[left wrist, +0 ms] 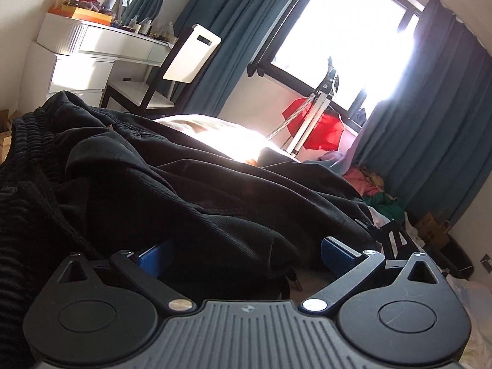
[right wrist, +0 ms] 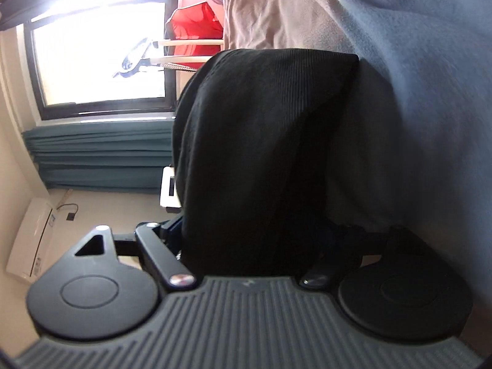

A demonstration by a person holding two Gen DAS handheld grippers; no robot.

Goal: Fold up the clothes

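The left gripper [left wrist: 246, 253] stands wide open, low on the bed, with the crumpled black garment [left wrist: 190, 184] heaped just ahead and sagging between its blue fingers [left wrist: 336, 250]. The right gripper [right wrist: 255, 246] is buried in ribbed black cloth [right wrist: 261, 141] (whether it pinches, I cannot tell). The step looks like gathering an edge; next, the left must close on a hem.

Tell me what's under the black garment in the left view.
The black garment lies on a pale bedsheet, sunlit behind it. A cord tip pokes out near the left tool. Anything else beneath is covered.
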